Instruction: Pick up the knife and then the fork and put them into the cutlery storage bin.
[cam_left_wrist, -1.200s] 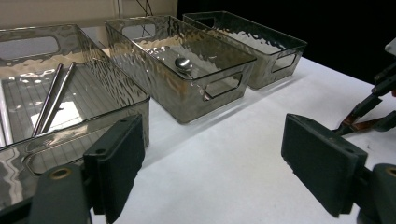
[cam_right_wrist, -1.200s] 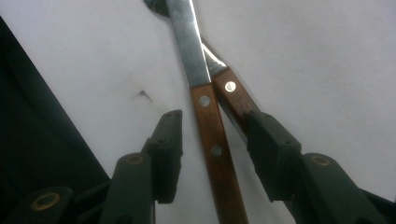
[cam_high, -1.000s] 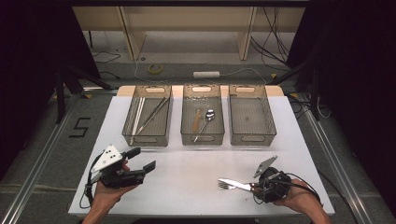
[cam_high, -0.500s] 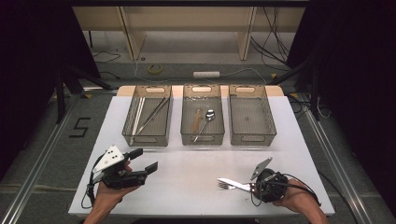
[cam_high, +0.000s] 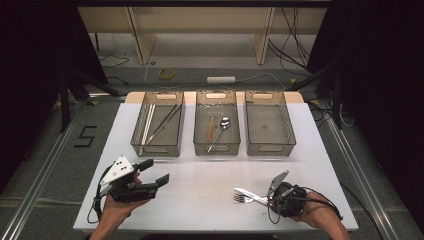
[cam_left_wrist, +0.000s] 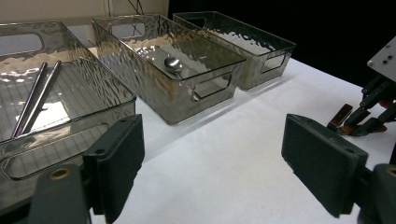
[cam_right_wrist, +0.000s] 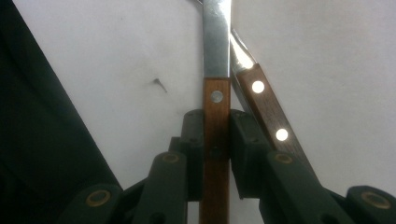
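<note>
My right gripper (cam_high: 271, 201) rests at the table's front right, shut on the wooden handle of a flat steel utensil (cam_right_wrist: 217, 28). A second wood-handled utensil (cam_right_wrist: 267, 109) lies on the table against it, outside the jaws. In the high view, fork tines (cam_high: 240, 199) and a steel blade (cam_high: 246, 192) stick out to the left of that gripper. My left gripper (cam_high: 154, 172) hovers at the front left, open with nothing between its pads (cam_left_wrist: 117, 165). It faces the three bins.
Three smoked clear bins stand in a row at the back. The left bin (cam_high: 141, 145) holds metal chopsticks (cam_left_wrist: 32, 100). The middle bin (cam_high: 216, 148) holds a spoon (cam_high: 223, 123) and a small wooden piece. The right bin (cam_high: 270, 148) holds nothing. White tabletop (cam_high: 200, 180) lies between the grippers.
Hardly anything. The right hand has crept slightly left and down with the handle still clamped. The left gripper stays open in place.
</note>
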